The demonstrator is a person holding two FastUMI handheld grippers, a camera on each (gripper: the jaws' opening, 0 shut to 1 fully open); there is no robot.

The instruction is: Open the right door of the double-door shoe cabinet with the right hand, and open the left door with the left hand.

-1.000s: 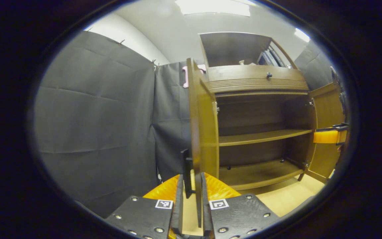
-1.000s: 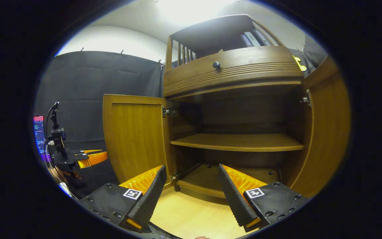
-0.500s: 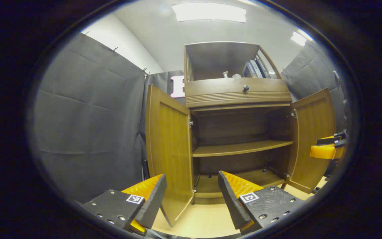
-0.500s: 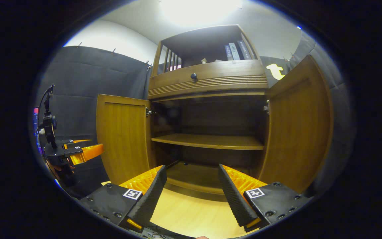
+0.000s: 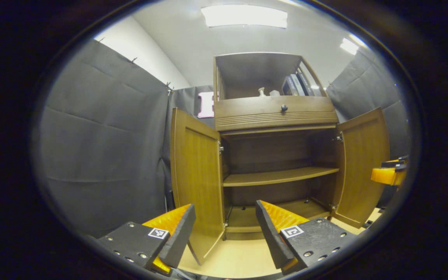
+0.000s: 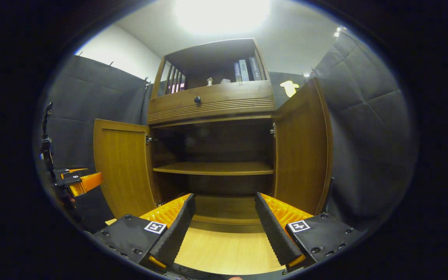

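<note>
A: The shoe cabinet [image 5: 274, 155] stands ahead against the black cloth wall, on the pale wooden floor [image 6: 228, 249]. How far along is the job?

B: Done, by the look of it. The left door [image 5: 196, 179] is swung wide out, and the right door [image 6: 301, 155] stands open too. The shelf [image 6: 216, 168] inside is bare.

A: Anything left?

B: Nothing that I can judge, apart from drawing the hands away. The drawer [image 6: 212, 103] above is no part of it.

A: And the tongs?

B: The left gripper [image 5: 224, 233] has its jaws spread wide, holding nothing and apart from the left door. The right gripper [image 6: 224, 229] is likewise gaping and empty, clear of both doors.
</note>
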